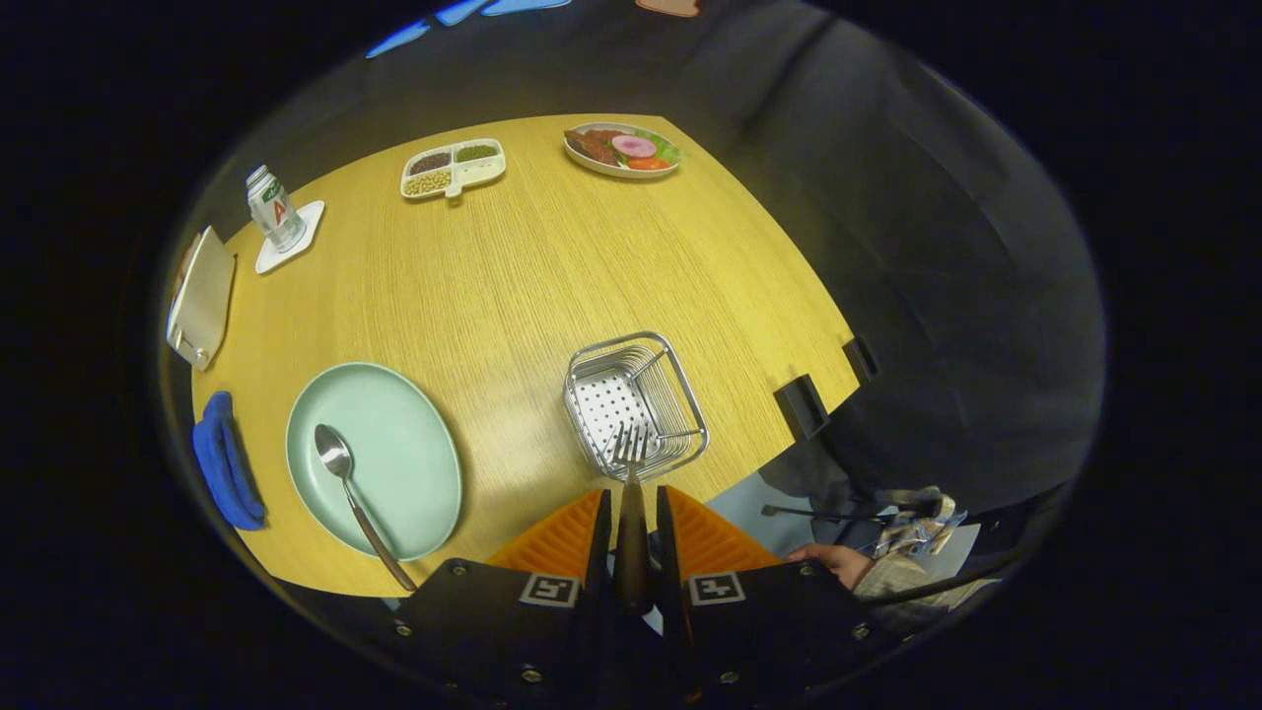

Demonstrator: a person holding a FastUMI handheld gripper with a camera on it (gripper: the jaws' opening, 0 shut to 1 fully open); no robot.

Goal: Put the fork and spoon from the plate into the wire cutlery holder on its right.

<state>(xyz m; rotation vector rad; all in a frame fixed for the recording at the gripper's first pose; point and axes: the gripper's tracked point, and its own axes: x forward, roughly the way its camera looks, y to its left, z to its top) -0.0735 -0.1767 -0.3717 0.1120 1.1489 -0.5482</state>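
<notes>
So that it can be dropped in, the fork [629,456] is pinched by the gripper [631,513] over the wire cutlery holder [690,404], lower centre; the spoon [340,468] is left on the plate [404,434], lower left.

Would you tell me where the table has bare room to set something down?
The broad middle of the table is bare, between the snack tray, plate and wire holder. The left edge is crowded: bottle, cloth. The tool grips the fork.

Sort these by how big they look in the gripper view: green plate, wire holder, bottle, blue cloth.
1. Green plate.
2. Wire holder.
3. Blue cloth.
4. Bottle, though it stands farther off.
The tool holds the fork.
</notes>
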